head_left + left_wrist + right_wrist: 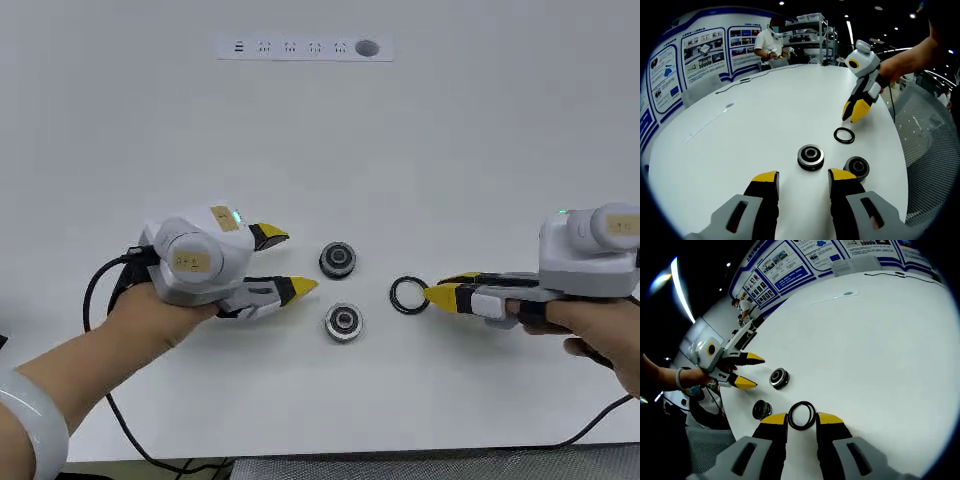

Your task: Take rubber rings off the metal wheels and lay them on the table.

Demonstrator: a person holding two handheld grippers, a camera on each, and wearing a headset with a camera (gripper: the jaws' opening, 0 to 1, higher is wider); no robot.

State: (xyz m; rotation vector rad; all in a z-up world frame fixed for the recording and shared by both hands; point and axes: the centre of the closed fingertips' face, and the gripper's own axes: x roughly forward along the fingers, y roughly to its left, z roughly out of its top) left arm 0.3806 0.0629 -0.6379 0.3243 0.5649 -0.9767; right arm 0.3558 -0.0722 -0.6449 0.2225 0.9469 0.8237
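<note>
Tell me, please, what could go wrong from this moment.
1. The rubber ring lies just ahead of the fingers of the right gripper; a forward move could push it along the table.
2. The far wheel and near wheel lie loose and close together; the open left gripper, reaching for one, might knock the other away.

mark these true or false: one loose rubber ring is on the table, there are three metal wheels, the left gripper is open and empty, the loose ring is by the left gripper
1. One black rubber ring lies loose on the table. True.
2. There are three metal wheels. False: there are two, the far wheel and the near wheel, standing apart.
3. The left gripper is open and holds nothing. True.
4. The loose ring lies by the left gripper. False: it lies at the tips of the right gripper, on the far side of the wheels from the left one.
</note>
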